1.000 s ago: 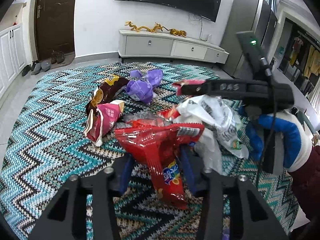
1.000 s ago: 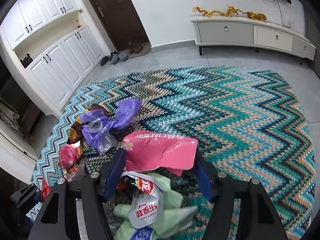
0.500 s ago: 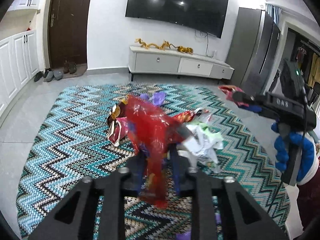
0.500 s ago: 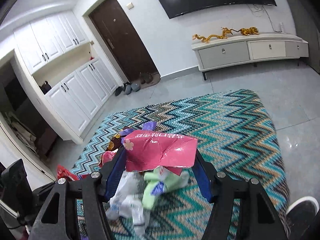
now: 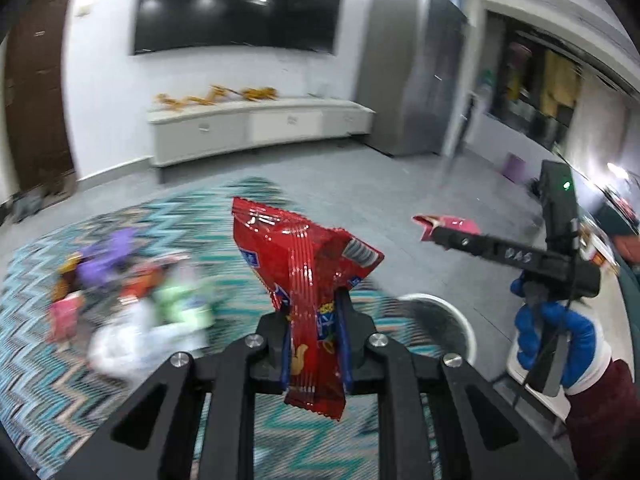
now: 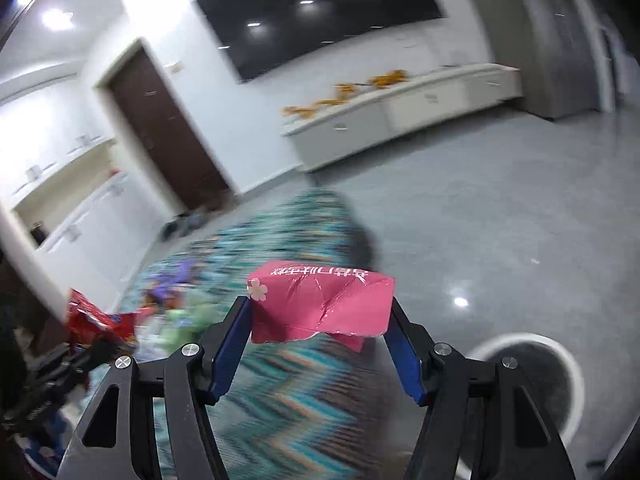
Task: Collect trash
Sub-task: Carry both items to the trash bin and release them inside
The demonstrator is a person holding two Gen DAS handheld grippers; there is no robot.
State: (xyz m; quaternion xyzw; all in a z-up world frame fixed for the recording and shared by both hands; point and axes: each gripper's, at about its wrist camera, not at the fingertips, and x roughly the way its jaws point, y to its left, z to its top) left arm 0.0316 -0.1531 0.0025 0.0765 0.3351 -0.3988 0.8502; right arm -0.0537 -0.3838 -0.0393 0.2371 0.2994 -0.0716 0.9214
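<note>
Trash, item one: a red snack bag [image 5: 310, 276], glossy and crinkled, ribbed lengthwise, carrying a blue-and-white label patch, a barcode panel at its upper right corner and yellow cartoon print low down. It is standing upright in the air above the rug, its lower half pinched flat while its top is flaring open. The left gripper [image 5: 314, 344] is clamping it, both fingers [image 5: 344, 336] pressing tight against the bag's sides.

Item two: a pink foil packet [image 6: 320, 304], creased and dented, bearing white inverted lettering along its top edge and a pale flower mark at its left corner, with a torn lower edge. It is hanging above the rug's edge. The right gripper [image 6: 320, 336] is holding it across its width, blue-padded fingers [image 6: 230, 340] bearing on both ends. In the left wrist view the same packet is showing as a small pink tip at the front of the right gripper, gripped by a blue-gloved hand [image 5: 552, 340].

Remaining trash: a blurred pile [image 5: 132, 296] of purple, green, white and pink wrappers is lying on the zigzag teal rug [image 5: 48, 364], left of the red bag and well apart from it.

Surroundings: a round white-rimmed bin [image 6: 532, 376] is sitting on the grey floor just beside the rug. A wall television [image 5: 236, 4] is hanging above a long white cabinet [image 5: 260, 128].
</note>
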